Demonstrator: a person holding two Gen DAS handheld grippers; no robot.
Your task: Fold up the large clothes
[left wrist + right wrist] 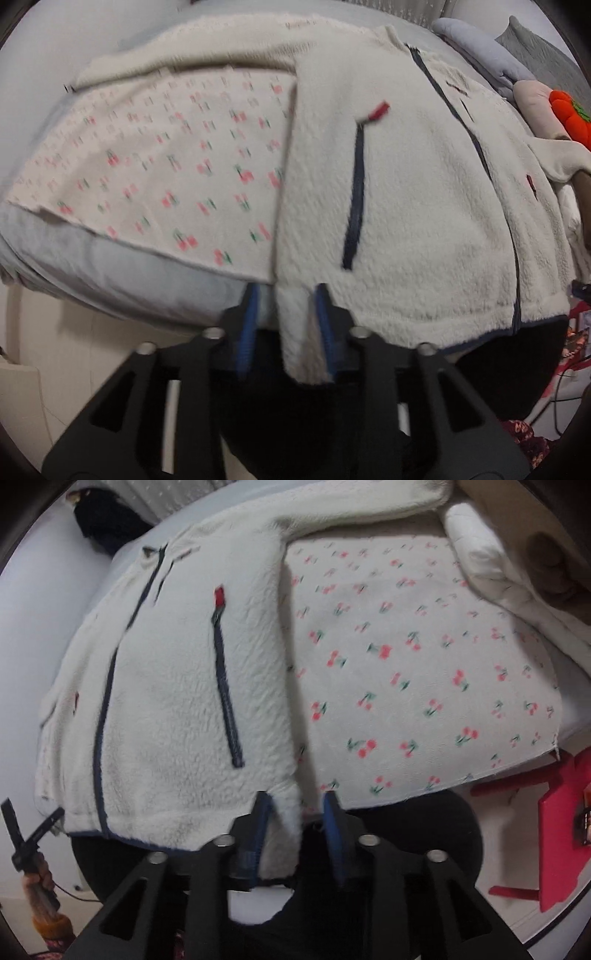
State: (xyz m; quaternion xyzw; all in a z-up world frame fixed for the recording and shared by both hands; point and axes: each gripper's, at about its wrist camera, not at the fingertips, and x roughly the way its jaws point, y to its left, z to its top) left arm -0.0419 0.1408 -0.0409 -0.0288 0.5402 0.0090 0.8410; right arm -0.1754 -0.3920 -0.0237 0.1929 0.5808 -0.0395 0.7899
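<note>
A cream fleece jacket point(424, 192) with navy zippers and a red zip pull lies front-up on a bed; it also shows in the right wrist view point(173, 686). My left gripper point(286, 295) has its jaws apart around the jacket's lower hem corner, with fleece hanging between the blue pads. My right gripper point(295, 801) has its jaws apart around the opposite hem corner, with fleece between the pads. One sleeve stretches along the far edge point(351, 513).
A cherry-print cloth point(166, 166) covers the bed beside the jacket, also in the right wrist view point(424, 672). Pillows and an orange plush point(569, 114) lie at the far right. A red stool point(554, 830) stands by the bed. The floor lies below.
</note>
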